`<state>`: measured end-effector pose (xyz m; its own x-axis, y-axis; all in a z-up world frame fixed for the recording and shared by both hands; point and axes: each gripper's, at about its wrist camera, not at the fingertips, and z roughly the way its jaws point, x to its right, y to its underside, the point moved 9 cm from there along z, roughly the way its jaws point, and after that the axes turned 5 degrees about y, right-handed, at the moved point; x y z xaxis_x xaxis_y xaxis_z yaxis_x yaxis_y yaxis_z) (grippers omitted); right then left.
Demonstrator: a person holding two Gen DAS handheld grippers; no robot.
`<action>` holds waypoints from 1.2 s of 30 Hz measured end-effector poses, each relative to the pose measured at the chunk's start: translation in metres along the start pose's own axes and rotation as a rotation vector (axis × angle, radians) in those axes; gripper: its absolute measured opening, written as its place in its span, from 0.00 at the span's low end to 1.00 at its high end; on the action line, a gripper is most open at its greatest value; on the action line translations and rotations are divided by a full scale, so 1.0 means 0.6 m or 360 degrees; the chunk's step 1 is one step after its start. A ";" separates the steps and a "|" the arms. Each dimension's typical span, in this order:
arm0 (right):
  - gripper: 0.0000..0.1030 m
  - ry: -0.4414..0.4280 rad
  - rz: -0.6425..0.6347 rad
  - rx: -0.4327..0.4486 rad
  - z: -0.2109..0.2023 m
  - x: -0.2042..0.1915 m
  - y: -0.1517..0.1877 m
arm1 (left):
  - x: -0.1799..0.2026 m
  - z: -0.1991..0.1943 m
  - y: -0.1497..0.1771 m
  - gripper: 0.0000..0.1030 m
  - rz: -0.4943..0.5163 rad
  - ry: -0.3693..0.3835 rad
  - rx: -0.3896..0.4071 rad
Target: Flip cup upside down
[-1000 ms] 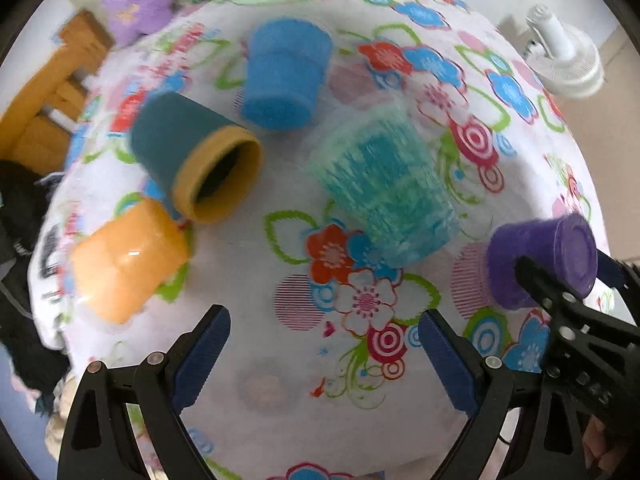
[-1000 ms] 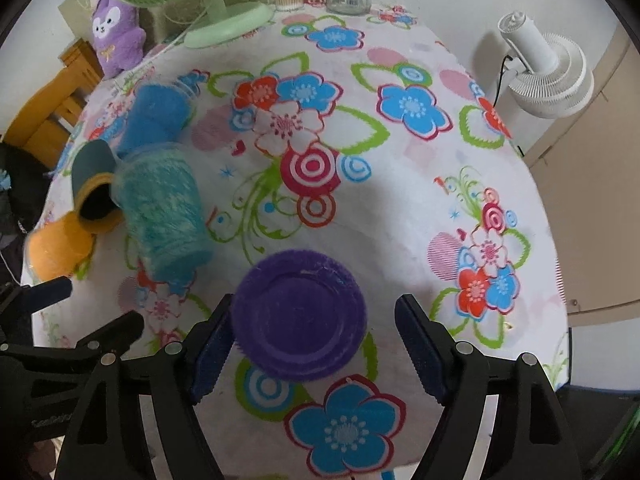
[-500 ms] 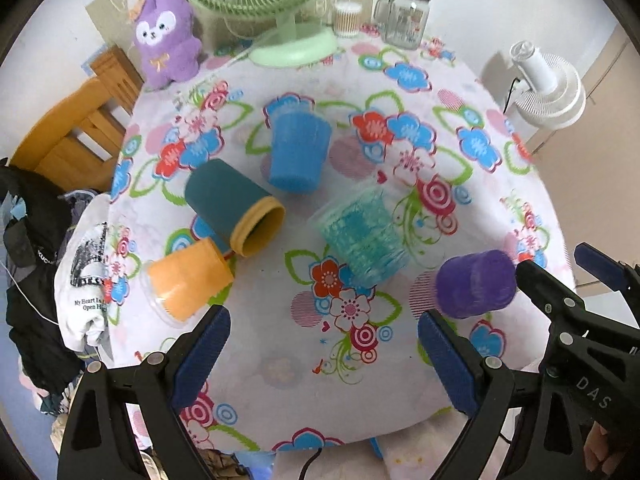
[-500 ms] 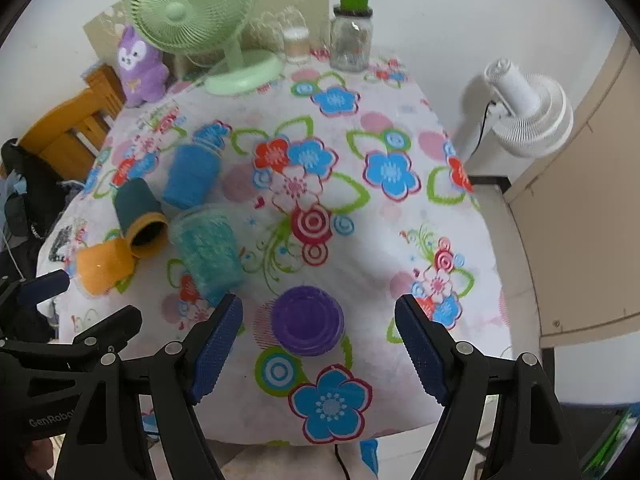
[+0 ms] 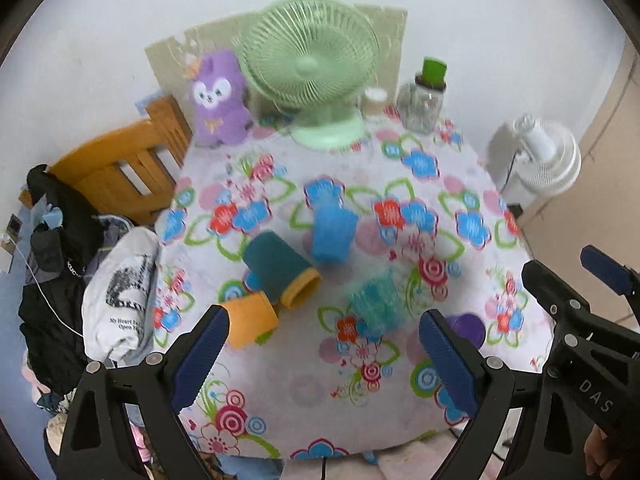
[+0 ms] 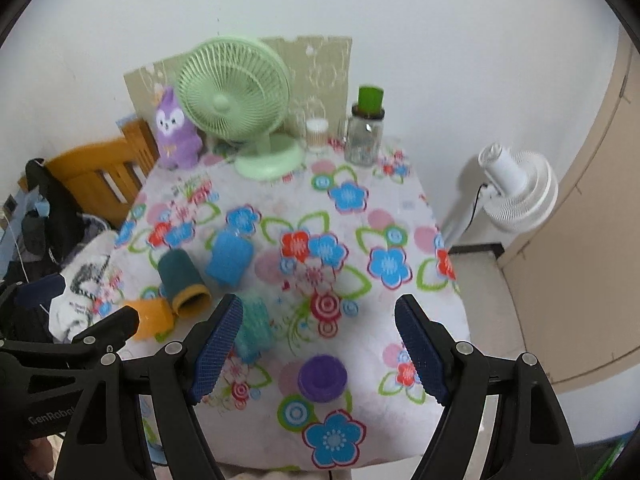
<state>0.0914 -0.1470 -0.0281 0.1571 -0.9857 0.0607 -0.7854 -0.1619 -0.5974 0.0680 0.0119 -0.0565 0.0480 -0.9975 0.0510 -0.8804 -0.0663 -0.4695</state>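
A purple cup (image 6: 322, 377) stands upside down near the table's front edge; in the left wrist view (image 5: 468, 330) my finger partly hides it. A clear teal cup (image 5: 376, 303), a blue cup (image 5: 333, 233), a dark teal cup with a yellow rim (image 5: 280, 269) and an orange cup (image 5: 250, 318) lie or stand on the floral cloth (image 5: 280, 380). The dark teal cup lies on its side. My left gripper (image 5: 326, 354) and right gripper (image 6: 319, 347) are both open, empty and held high above the table.
A green fan (image 5: 310, 60), a purple plush toy (image 5: 218, 98) and a glass jar with a green lid (image 5: 424, 104) stand at the table's back. A wooden chair (image 5: 116, 172) with clothes is at the left. A white floor fan (image 6: 516, 188) stands at the right.
Both grippers have risen and pulled back from the table, so the whole table now shows. The purple cup stays upside down where it was. Both grippers stay open.
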 end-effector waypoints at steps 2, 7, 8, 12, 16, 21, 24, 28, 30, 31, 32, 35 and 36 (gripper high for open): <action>0.79 -0.0002 0.0000 0.0030 -0.012 -0.003 -0.005 | -0.005 -0.013 -0.006 0.96 -0.0012 -0.0005 0.0034; 0.79 0.0033 -0.0018 0.0079 -0.037 -0.012 -0.013 | -0.014 -0.035 -0.011 0.97 -0.0025 -0.0007 0.0089; 0.79 0.0044 -0.0024 0.0097 -0.043 -0.014 -0.014 | -0.016 -0.038 -0.010 0.97 -0.0030 -0.0003 0.0091; 0.79 0.0059 -0.0018 0.0102 -0.049 -0.018 -0.012 | -0.022 -0.048 -0.007 0.97 -0.0037 0.0002 0.0100; 0.79 0.0065 -0.0002 0.0096 -0.052 -0.018 -0.008 | -0.025 -0.051 -0.003 0.97 -0.0038 0.0012 0.0102; 0.79 0.0080 0.0005 0.0090 -0.053 -0.020 -0.003 | -0.026 -0.051 0.000 0.97 -0.0035 0.0024 0.0105; 0.79 0.0083 0.0010 0.0085 -0.052 -0.021 -0.002 | -0.025 -0.051 0.001 0.97 -0.0038 0.0024 0.0104; 0.79 0.0085 0.0010 0.0086 -0.052 -0.020 -0.002 | -0.024 -0.051 0.001 0.97 -0.0041 0.0022 0.0107; 0.79 0.0085 0.0010 0.0086 -0.052 -0.020 -0.002 | -0.024 -0.051 0.001 0.97 -0.0041 0.0022 0.0107; 0.79 0.0086 0.0010 0.0086 -0.052 -0.020 -0.002 | -0.024 -0.050 0.002 0.97 -0.0041 0.0023 0.0105; 0.79 0.0087 0.0010 0.0085 -0.052 -0.020 -0.002 | -0.024 -0.050 0.002 0.97 -0.0041 0.0022 0.0103; 0.79 0.0085 0.0011 0.0085 -0.052 -0.021 -0.001 | -0.025 -0.051 0.002 0.97 -0.0041 0.0019 0.0106; 0.79 0.0086 0.0010 0.0085 -0.052 -0.020 -0.001 | -0.024 -0.051 0.001 0.97 -0.0043 0.0020 0.0107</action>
<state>0.0715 -0.1363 -0.0035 0.1184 -0.9880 0.0991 -0.7531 -0.1544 -0.6395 0.0521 0.0270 -0.0306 0.0650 -0.9950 0.0752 -0.8453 -0.0949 -0.5258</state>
